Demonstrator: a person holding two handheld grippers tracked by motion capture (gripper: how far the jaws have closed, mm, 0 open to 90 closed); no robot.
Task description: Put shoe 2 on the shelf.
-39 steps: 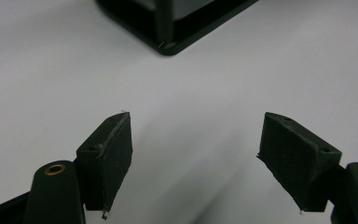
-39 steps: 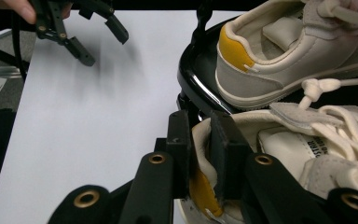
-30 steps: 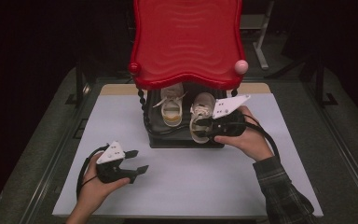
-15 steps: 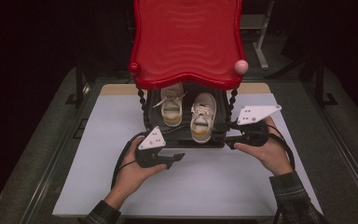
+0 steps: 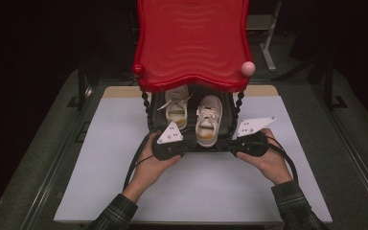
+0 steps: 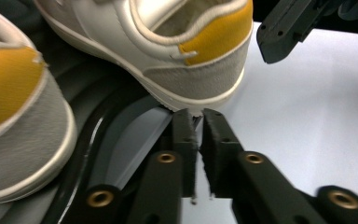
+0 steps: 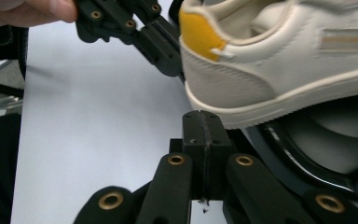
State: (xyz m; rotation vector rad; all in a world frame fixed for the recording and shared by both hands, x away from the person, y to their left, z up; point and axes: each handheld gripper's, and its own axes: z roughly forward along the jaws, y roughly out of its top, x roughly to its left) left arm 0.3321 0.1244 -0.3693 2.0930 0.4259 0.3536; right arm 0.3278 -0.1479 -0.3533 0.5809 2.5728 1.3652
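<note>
Both claws now sit at the front lip of the shoe rack (image 5: 148, 112), where half a second ago the left one was only arriving from lower on the worktop (image 5: 100, 163) and the right one stood just off the rack's right post. The right-hand sneaker (image 5: 208, 120), cream with a yellow heel tab, lies on the rack's bottom black tray with its heel hanging slightly over the front edge, toe pointing away from the person. That overhang is likely why both tools meet here: the heel is the only part reachable under the red shelf (image 5: 191, 43) above.

In the left gripper view the left claw (image 6: 199, 122) has its jaws almost together, a thin slit between them and nothing clamped, tips just beneath the sole edge of the sneaker (image 6: 191, 51). In the right gripper view the right claw (image 7: 200, 122) has its jaws pressed fully together on nothing, tips just below the heel of the same shoe (image 7: 270, 70). Narrow, closed tips suit nudging or levering the heel rather than pinching it, so the step looks like straightening or seating the shoe.

Its partner, the left-hand sneaker (image 5: 176, 108), sits farther back on the tray, beside it and angled slightly. The white worktop carries the rack near its far edge.
</note>
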